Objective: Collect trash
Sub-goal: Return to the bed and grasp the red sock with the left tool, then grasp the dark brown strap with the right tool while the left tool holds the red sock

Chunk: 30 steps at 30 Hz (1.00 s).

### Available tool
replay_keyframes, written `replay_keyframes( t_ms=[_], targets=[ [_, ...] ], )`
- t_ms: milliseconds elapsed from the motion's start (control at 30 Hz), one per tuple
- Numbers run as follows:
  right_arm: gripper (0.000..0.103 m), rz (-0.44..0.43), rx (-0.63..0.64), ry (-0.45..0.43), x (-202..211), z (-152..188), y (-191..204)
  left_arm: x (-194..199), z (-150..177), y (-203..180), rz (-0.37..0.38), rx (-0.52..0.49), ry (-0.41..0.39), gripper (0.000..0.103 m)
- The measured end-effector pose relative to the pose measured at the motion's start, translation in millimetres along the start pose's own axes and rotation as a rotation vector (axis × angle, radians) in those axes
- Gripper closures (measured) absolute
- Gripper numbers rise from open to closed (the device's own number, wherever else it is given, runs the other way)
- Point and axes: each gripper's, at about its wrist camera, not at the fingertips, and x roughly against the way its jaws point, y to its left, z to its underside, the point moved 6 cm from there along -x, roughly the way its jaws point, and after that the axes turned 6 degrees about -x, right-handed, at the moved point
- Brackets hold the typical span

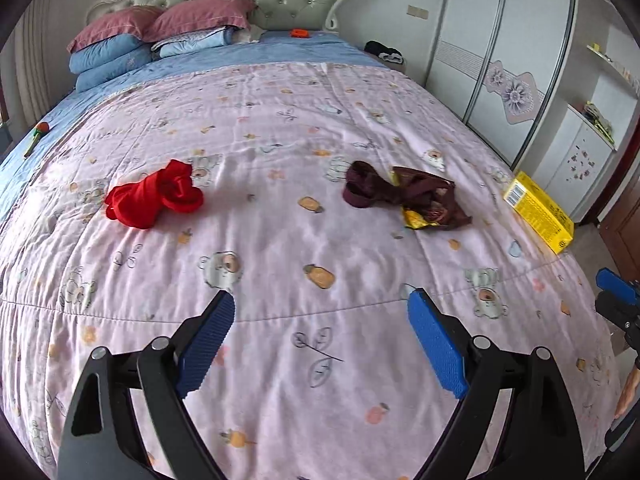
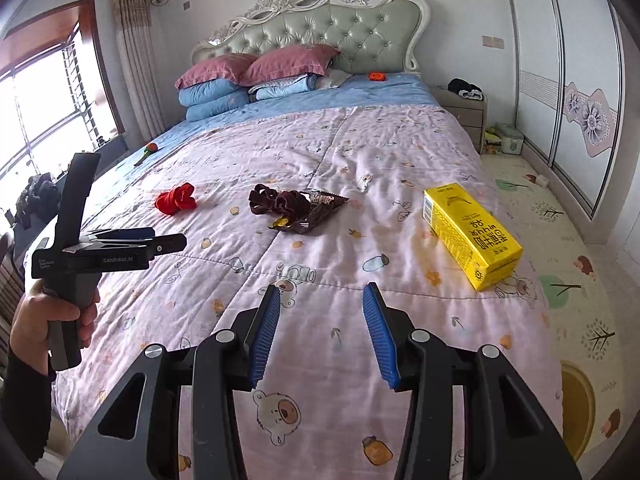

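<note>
Hovering above: foot end of a bed [image 2: 400, 168] under a pink printed quilt
Left gripper [image 1: 321, 312]: jaws spread wide, holding nothing, aimed up the quilt; seen side-on in the right wrist view, gripped in the person's left hand [image 2: 52, 320]
Right gripper [image 2: 320, 300]: jaws parted, holding nothing, over the near quilt
Trash, centre: brown snack wrapper [image 2: 316, 212] lying flat, touching a dark maroon cloth [image 2: 272, 200]
Trash, right edge: yellow carton [image 2: 472, 232] on its side near the bed's right edge, well apart from the wrapper
Left of centre: crumpled red cloth [image 1: 156, 196], apart from the maroon one
Far end: pink and blue pillows [image 2: 248, 80] stacked against a tufted headboard [image 2: 340, 28]
</note>
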Motion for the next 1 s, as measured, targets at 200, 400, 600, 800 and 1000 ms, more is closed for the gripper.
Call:
replay_keyframes(
  t_ms=[200,400,600,800,1000],
  targets=[
    [0.059,-0.023,0.032,0.027,-37.0,-21.6,29.5,-14.4,-15.3,63.0,-0.077,0.034,-0.024,0.015],
    [0.059,-0.009,0.06,0.067,-79.9,-43.9,48.5,-29.8,-37.0,108.3,-0.163,0.013,-0.061,0.015],
    [0.059,0.002,0.108,0.09,-109.3,-64.5,63.2,-57.7,-55.5,126.4,-0.18,-0.029,-0.037,0.015],
    [0.059,-0.023,0.141,0.094,-128.4,-86.5,74.4,-95.3,-47.2,142.4,-0.199,-0.004,0.049,0.026],
    [0.058,-0.06,0.103,0.078,-137.5,-88.6,59.3,-91.2,-40.7,156.9,-0.181,0.062,0.029,0.061]
  ],
)
